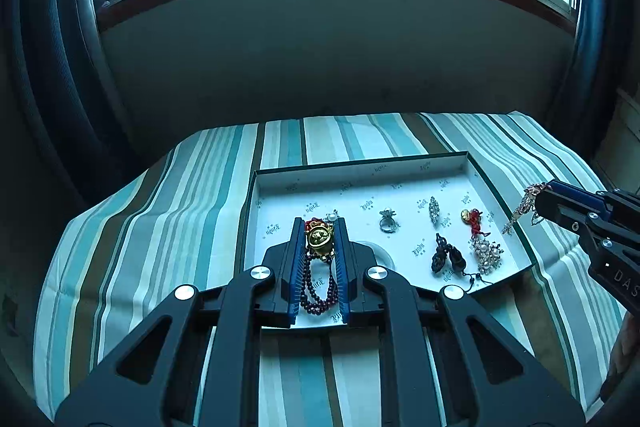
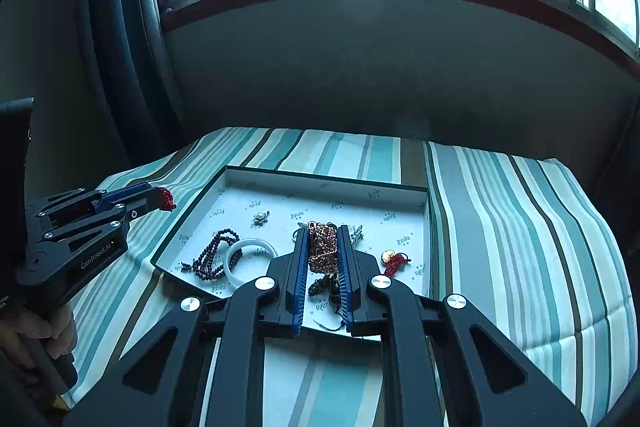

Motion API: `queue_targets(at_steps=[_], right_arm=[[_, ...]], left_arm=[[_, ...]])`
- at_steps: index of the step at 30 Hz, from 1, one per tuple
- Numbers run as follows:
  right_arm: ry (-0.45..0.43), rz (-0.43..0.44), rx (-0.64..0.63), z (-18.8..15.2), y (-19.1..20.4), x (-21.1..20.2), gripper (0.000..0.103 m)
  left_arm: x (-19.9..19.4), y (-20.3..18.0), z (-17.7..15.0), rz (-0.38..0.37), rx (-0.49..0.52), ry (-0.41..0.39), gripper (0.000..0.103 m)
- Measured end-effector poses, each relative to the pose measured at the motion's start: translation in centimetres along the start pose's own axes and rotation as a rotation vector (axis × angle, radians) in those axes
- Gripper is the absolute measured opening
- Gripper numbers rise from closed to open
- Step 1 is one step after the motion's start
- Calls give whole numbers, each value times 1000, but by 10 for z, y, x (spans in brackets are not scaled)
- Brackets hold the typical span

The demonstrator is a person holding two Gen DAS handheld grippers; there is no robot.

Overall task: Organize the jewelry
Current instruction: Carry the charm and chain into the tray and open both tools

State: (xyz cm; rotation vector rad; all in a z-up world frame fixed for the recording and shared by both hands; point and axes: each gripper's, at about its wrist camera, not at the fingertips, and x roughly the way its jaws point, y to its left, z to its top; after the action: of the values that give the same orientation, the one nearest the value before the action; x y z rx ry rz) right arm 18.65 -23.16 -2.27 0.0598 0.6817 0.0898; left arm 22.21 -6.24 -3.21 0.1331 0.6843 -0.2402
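Observation:
A shallow white tray (image 1: pixel 360 173) lies on a striped cloth and holds jewelry. My left gripper (image 1: pixel 319 227) is shut on a gold and red charm (image 1: pixel 319 237), held above a dark bead strand (image 1: pixel 318 291) in the tray. From the right wrist view, the left gripper (image 2: pixel 160 198) hangs over the tray's left edge. My right gripper (image 2: pixel 323 233) is shut on a rose-gold chain (image 2: pixel 322 247) above the tray (image 2: pixel 320 181). In the left wrist view, the right gripper (image 1: pixel 538 197) hovers by the tray's right edge, with the chain (image 1: pixel 522 207) dangling.
The tray also holds a pearl ring (image 1: pixel 387 219), a crystal brooch (image 1: pixel 434 209), a red-corded gold charm (image 1: pixel 472 221), a black piece (image 1: pixel 446 257), a pearl cluster (image 1: pixel 486 254) and a white bangle (image 2: pixel 250 261). The striped cloth (image 1: pixel 160 211) drops off at its edges. A wall and window stand behind.

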Motion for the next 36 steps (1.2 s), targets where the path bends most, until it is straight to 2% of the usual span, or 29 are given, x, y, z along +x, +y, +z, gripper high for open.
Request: queue_targets(at_steps=[7, 12, 16, 25, 36], right_arm=[[-44, -35, 17, 29, -17, 27, 15], [-35, -61, 41, 39, -33, 59, 15], [-1, -79, 44, 37, -42, 88, 15], [120, -109, 52, 26, -60, 151, 15], [191, -122, 48, 18, -64, 175, 15]], left_arm=[[28, 0, 34, 12, -9, -46, 14], [62, 0, 47, 25, -19, -35, 14], [95, 0, 48, 39, -17, -1, 14], [163, 4, 36, 77, -7, 128, 14], [184, 17, 26, 93, -25, 201, 14]])
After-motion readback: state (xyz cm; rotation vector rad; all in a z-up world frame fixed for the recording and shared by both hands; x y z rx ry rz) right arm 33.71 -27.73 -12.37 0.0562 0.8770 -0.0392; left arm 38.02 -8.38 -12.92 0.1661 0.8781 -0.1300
